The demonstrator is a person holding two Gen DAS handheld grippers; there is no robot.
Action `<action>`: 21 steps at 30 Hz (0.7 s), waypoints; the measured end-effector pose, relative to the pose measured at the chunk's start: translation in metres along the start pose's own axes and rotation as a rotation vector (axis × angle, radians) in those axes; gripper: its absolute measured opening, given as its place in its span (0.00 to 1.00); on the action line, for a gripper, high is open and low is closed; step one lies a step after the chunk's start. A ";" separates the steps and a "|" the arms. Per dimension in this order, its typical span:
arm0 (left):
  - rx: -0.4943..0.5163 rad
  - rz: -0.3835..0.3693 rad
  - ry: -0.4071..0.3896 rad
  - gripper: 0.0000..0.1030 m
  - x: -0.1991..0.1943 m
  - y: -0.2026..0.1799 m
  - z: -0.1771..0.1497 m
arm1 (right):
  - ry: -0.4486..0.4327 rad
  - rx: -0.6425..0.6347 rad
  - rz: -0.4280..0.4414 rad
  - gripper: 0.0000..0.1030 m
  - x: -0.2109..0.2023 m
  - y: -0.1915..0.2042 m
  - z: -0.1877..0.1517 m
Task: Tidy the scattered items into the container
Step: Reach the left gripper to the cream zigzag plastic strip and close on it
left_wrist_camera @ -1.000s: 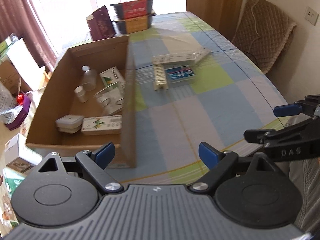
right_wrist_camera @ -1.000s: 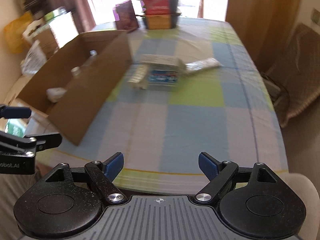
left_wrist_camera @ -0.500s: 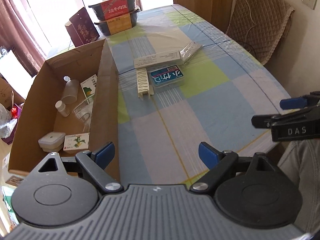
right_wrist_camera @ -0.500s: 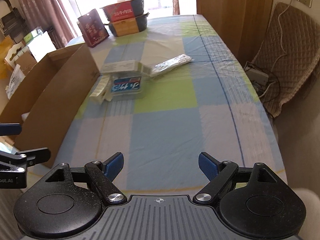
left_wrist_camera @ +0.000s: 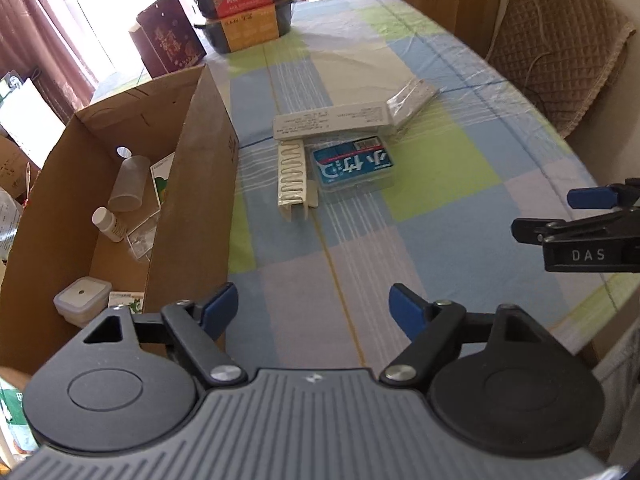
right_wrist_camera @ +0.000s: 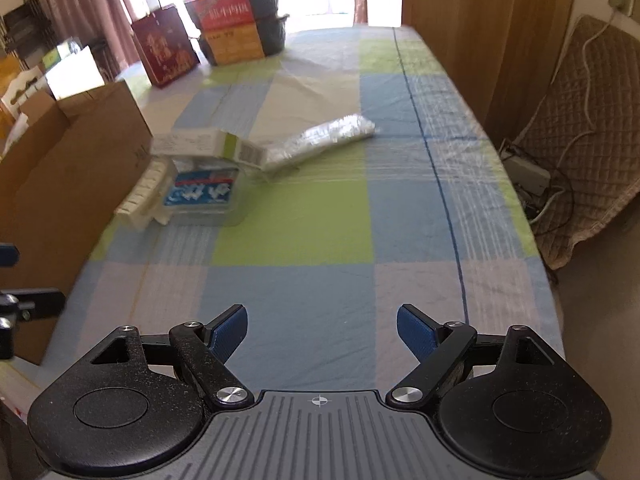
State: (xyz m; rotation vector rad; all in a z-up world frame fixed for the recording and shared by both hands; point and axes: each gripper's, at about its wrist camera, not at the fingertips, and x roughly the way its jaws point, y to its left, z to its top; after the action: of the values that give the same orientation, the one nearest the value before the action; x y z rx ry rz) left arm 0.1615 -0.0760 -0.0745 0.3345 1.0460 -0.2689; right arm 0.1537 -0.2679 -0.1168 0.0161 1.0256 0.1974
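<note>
Since the earlier frame we advanced both tongs, left (left_wrist_camera: 312,306) and right (right_wrist_camera: 320,330), gaping wide and empty, toward the blue-labelled clear case (left_wrist_camera: 353,168) on the bench (right_wrist_camera: 332,288) beside the cardboard box (left_wrist_camera: 192,184).

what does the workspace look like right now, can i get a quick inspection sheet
surface: table with checked cloth
job's things: cardboard box holds bottles and packets; blue case, white tray, long white box and foil pack lie clustered on the cloth
clutter: stacked bowls and maroon box at far end
grippers: left hand-held gripper and right hand-held gripper open, empty
cables: white cord over chair, power strip below
surroundings: padded chair, curtains, bright window
</note>
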 end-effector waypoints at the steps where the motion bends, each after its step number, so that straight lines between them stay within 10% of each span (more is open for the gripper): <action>1: 0.008 0.003 0.004 0.77 0.004 0.000 0.004 | 0.014 0.003 0.000 0.85 0.006 -0.003 0.002; 21: 0.164 0.097 0.163 0.59 0.126 -0.010 0.089 | 0.090 0.149 0.027 0.85 0.047 -0.030 0.025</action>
State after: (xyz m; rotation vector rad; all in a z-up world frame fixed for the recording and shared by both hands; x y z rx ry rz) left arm 0.2885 -0.1271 -0.1455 0.5614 1.1666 -0.2438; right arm 0.2033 -0.2872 -0.1464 0.1578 1.1291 0.1472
